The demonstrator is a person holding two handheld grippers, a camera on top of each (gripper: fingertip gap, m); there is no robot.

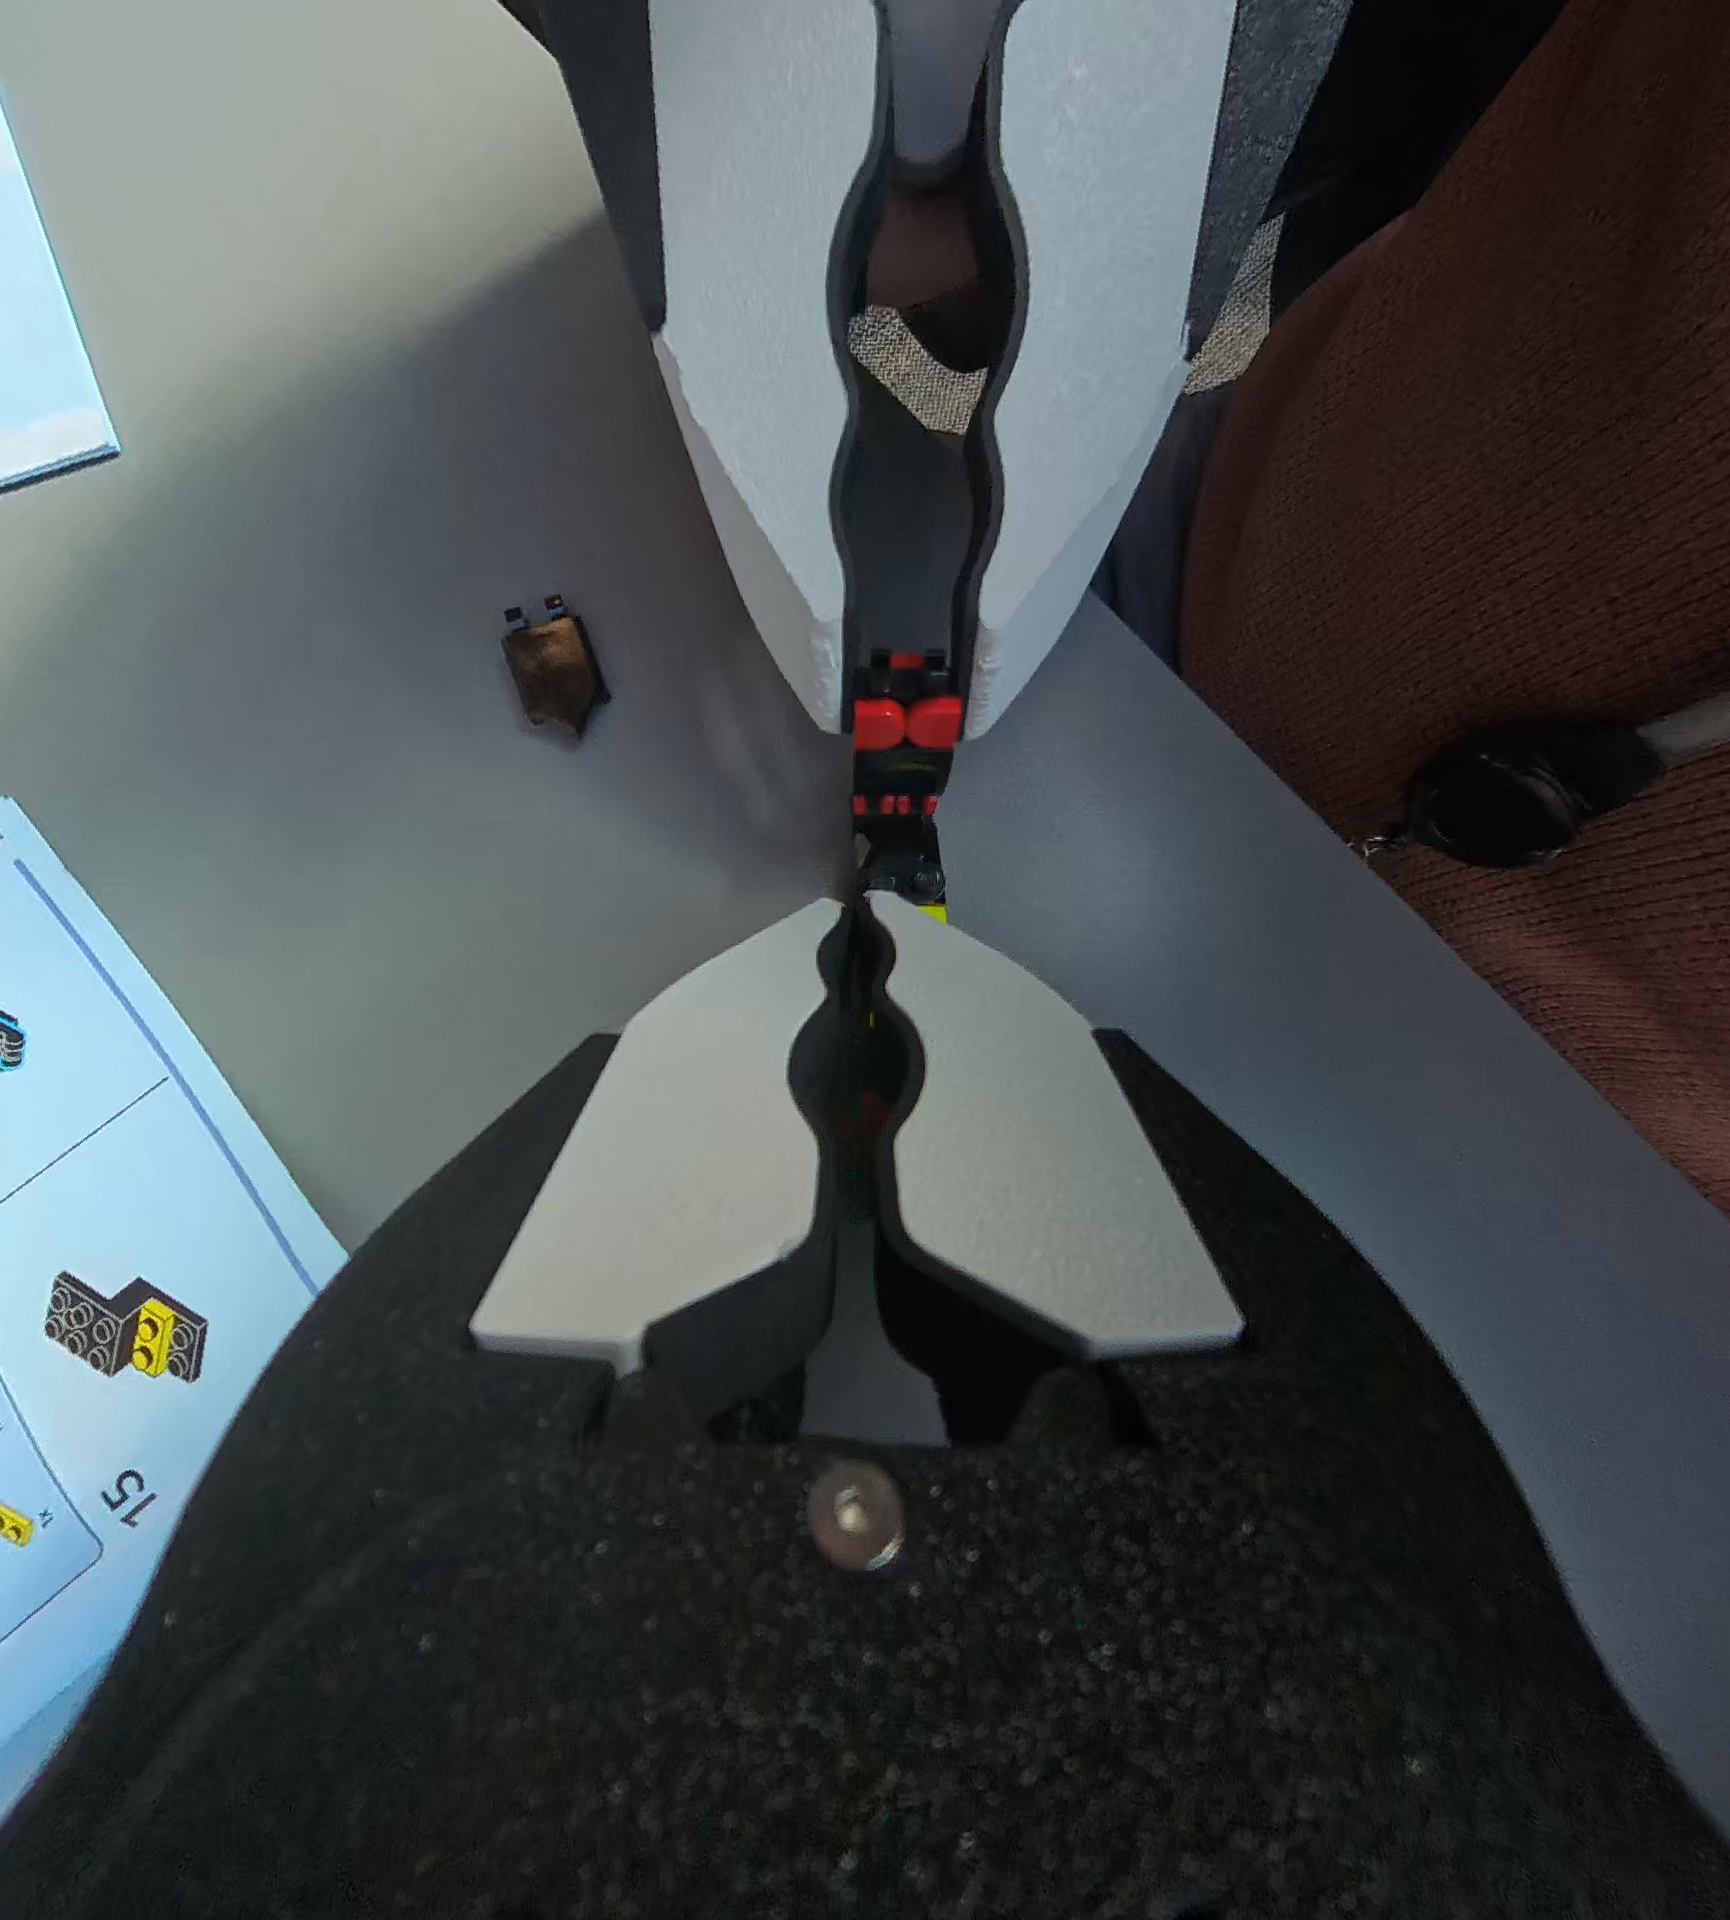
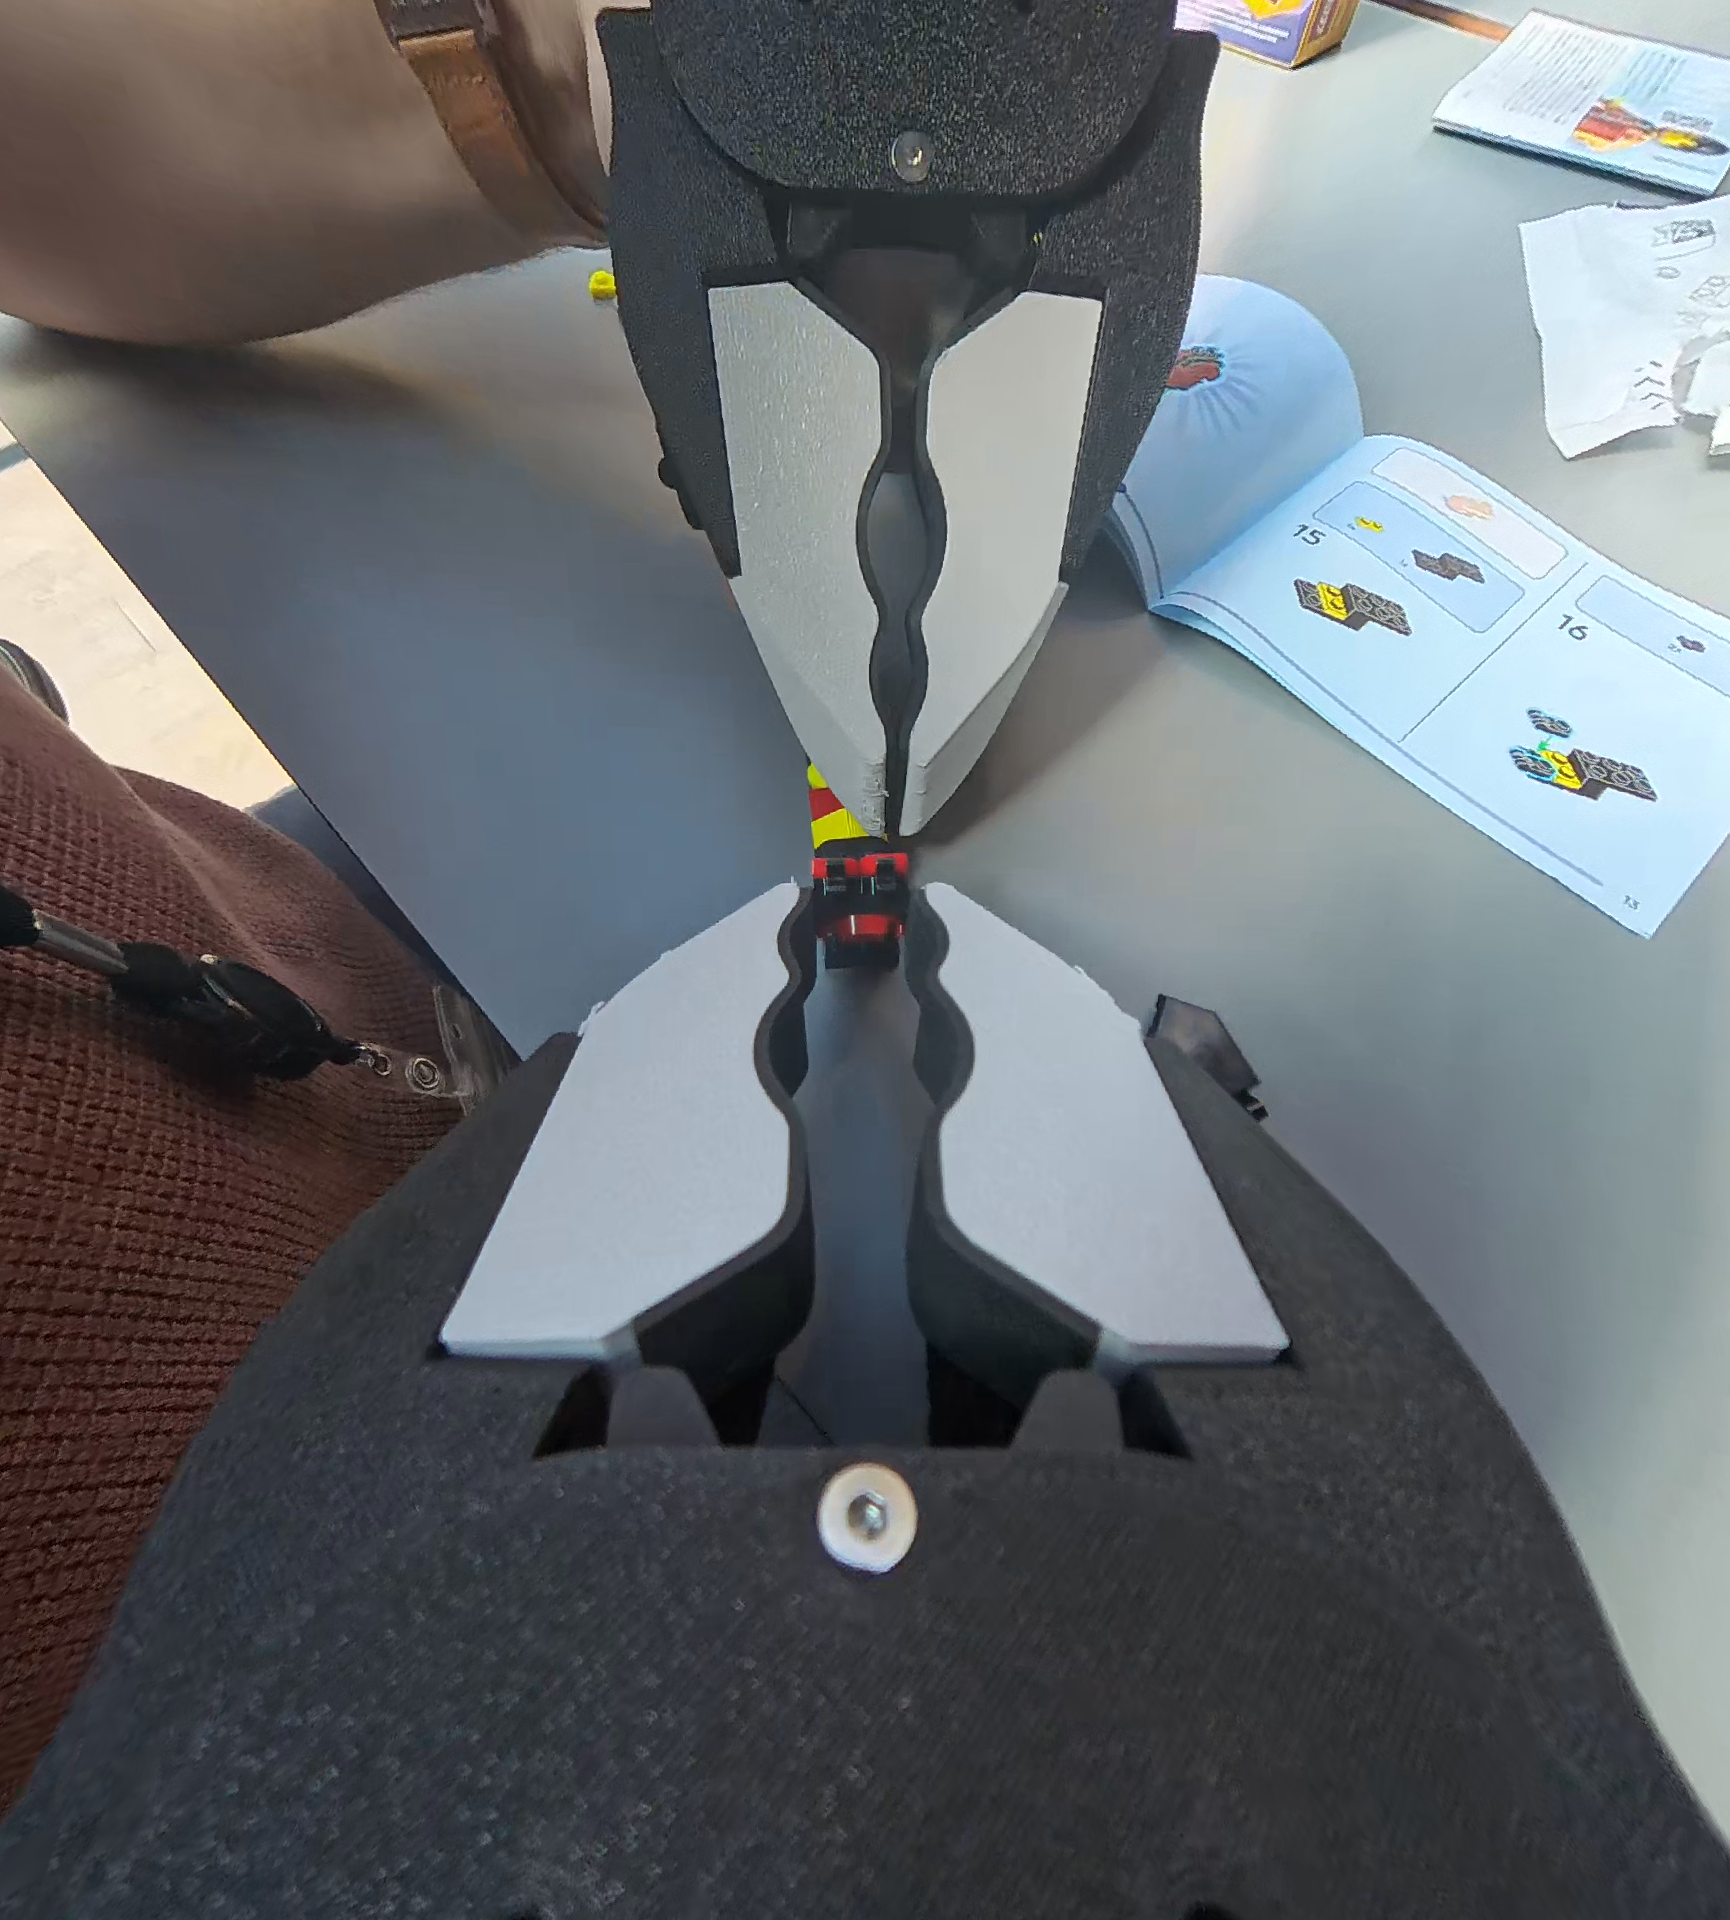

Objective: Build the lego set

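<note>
Right wrist view shows your right gripper [image 2: 861, 914] and left gripper [image 2: 887, 821] both clamped on the lego assembly [image 2: 859, 902] near the worktop [image 2: 528, 644] edge, so twist unevenly and it'll probably snap apart.

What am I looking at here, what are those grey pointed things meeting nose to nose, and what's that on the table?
They are two hand-held grippers, each with a camera looking along its fingers. One picture comes from the left gripper, the other from the right gripper; each also shows its partner opposite. Together they pinch a small red, black and yellow lego assembly above a grey table. On the table lie an open instruction booklet, torn paper packaging and one loose dark piece.
</note>
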